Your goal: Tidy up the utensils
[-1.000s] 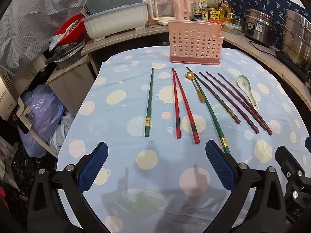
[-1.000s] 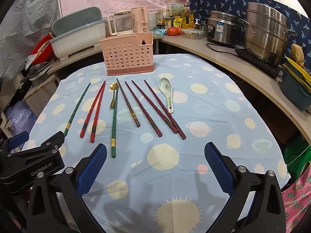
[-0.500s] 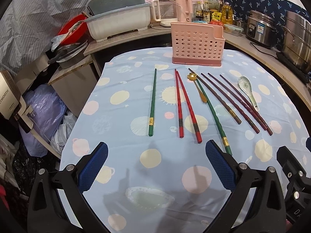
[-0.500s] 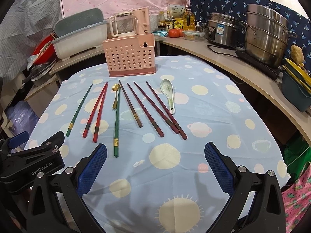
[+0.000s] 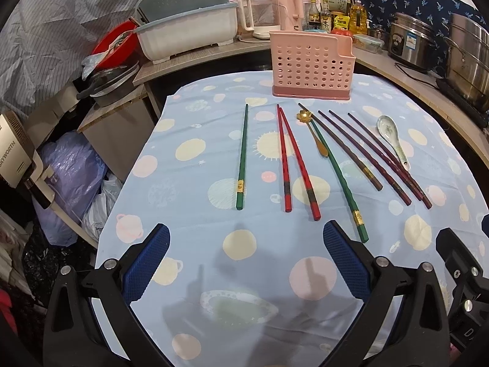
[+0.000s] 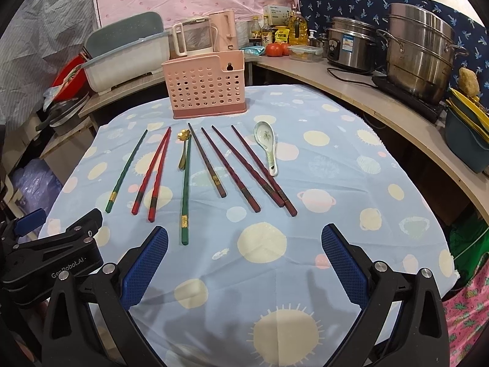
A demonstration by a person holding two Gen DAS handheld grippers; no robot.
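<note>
A pink perforated utensil holder (image 5: 311, 62) (image 6: 206, 87) stands at the far side of the table. In front of it lie two green chopsticks (image 5: 242, 156) (image 6: 185, 192), two red chopsticks (image 5: 295, 159) (image 6: 152, 172), several dark brown chopsticks (image 5: 376, 153) (image 6: 241, 168), a gold spoon (image 5: 314, 134) (image 6: 183, 150) and a white ceramic spoon (image 5: 392, 136) (image 6: 268, 143). My left gripper (image 5: 246, 258) is open and empty near the front edge. My right gripper (image 6: 244, 260) is open and empty, to the right of the left one.
The table has a light blue patterned cloth (image 6: 321, 159). A grey dish rack (image 5: 186, 33), kettles (image 5: 269, 15), bottles and steel pots (image 6: 418, 52) stand on the counter behind. Bags and boxes (image 5: 70, 177) sit on the floor at left.
Both grippers have drawn back and risen slightly, so the utensils and holder sit a little lower in the views. Nothing on the table has moved.
</note>
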